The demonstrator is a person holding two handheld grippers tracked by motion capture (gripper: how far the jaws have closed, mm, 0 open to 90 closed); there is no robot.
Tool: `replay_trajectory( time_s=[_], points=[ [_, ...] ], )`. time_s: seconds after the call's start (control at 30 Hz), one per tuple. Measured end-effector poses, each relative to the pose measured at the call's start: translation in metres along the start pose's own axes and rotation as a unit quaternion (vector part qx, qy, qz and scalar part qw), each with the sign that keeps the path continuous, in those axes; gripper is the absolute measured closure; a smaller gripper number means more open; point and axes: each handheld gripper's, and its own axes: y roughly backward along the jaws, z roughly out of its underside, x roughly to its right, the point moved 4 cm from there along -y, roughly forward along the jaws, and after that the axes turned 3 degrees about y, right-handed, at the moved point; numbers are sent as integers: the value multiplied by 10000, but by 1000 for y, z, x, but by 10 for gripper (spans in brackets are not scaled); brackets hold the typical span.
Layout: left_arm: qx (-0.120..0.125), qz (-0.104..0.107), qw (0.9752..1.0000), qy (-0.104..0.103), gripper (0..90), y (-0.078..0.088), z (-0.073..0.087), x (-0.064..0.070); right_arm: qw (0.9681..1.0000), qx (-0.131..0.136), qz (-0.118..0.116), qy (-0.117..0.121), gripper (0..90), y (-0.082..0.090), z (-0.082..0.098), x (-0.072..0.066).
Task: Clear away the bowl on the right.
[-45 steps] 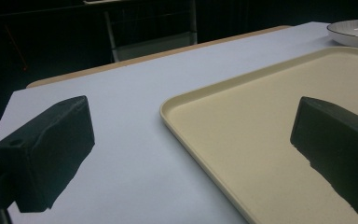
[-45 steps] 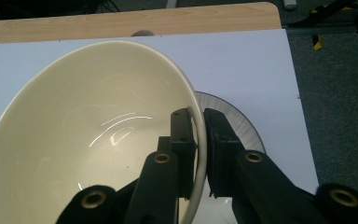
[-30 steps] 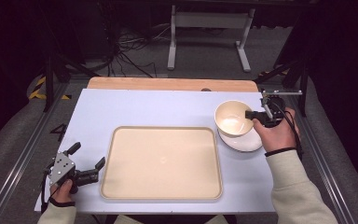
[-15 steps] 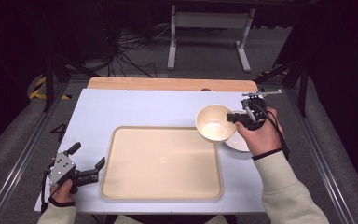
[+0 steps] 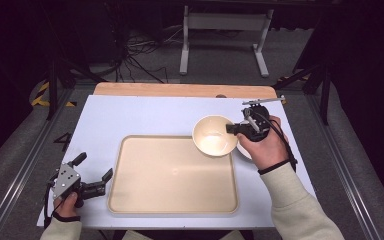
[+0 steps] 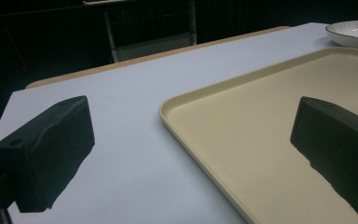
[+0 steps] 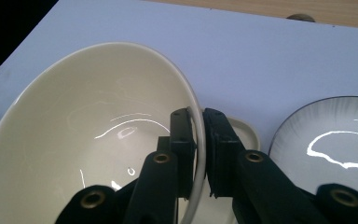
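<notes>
Forearms come in from the six o'clock edge of the high view, one at each side of the table point(image 5: 145, 112). At about five o'clock the person's right sleeve runs up and inward, the wrist bent so the right hand point(image 5: 266, 145) wraps the right gripper point(image 5: 233, 128) and aims it toward nine o'clock, roughly level with the tabletop. Its jaws are pressed on the rim of the cream bowl point(image 5: 215, 135): in the right gripper view one jaw sits inside the wall and the other outside, with the thin rim point(image 7: 198, 135) clamped between them. The bowl hangs tilted, its mouth facing up and slightly toward the camera, over the two o'clock corner of the beige tray point(image 5: 172, 172). Just beside the bowl at three o'clock, a white plate with a dark rim point(image 7: 328, 135) lies on the table, mostly behind the hand in the high view.

At seven o'clock the left hand point(image 5: 66, 204) grips the left gripper point(image 5: 94, 174) low over the table, pointed toward two o'clock at the tray's near left edge. Its jaws stand spread wide with nothing between them; in the left gripper view they frame the tray's corner point(image 6: 168, 109) and bare tabletop.
</notes>
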Motion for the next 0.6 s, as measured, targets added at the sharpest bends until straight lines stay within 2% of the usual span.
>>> replay_trajectory(
  time_s=[0.37,0.6],
  points=[
    [4,19,10000,32,3,0,0,1,9994,-94,-286,165,830,-15,-4,-28],
    [-8,22,10000,20,3,0,0,0,9981,-133,-557,205,829,-25,-7,-46]
  ],
)
